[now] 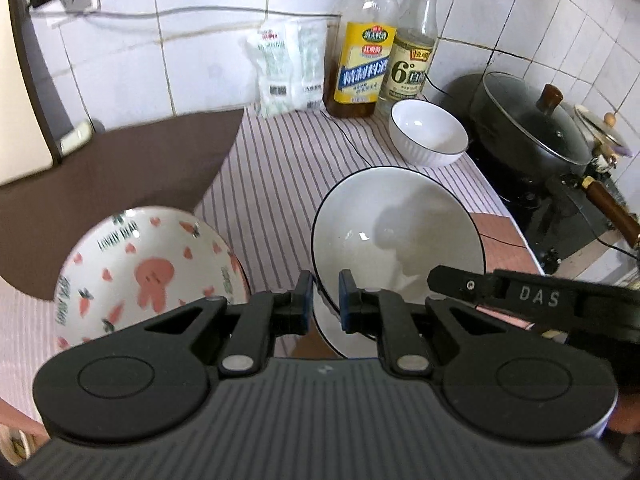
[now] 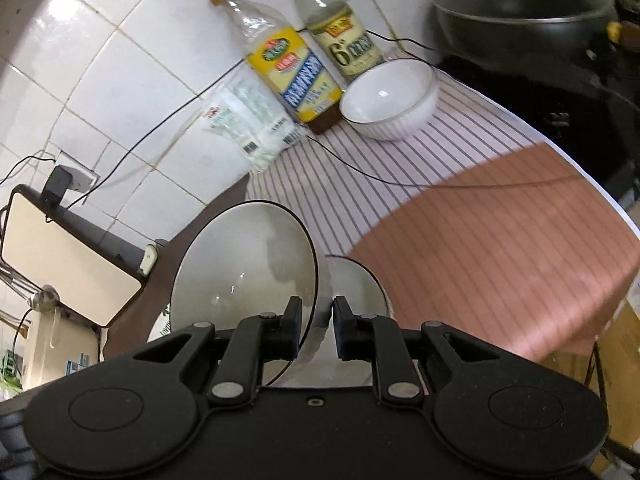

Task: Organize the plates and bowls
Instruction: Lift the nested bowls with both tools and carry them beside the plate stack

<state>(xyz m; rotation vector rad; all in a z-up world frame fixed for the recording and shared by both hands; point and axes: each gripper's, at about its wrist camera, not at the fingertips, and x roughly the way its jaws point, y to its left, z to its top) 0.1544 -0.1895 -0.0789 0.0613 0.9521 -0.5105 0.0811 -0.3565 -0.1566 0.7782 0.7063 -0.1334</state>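
Mid-carry: large white black-rimmed plate clamped at its near rim by both claws, tilted above the striped cloth-covered counter. Left claw narrow, pinching the rim's near edge; right claw narrow too, gripping the same plate. Second white dish just right of the right claw's pads, grip on it unclear. Rabbit-patterned pink bowl near left, small white ribbed bowl far by the bottles. Next, probably: lowering level onto a stack, releasing together.

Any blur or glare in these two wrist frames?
Left wrist: mostly sharp, small glints inside the black-rimmed bowl, a claw shadow on its wall. Right wrist: motion smear on the pot and bottles. Both: fisheye bends the tile lines.
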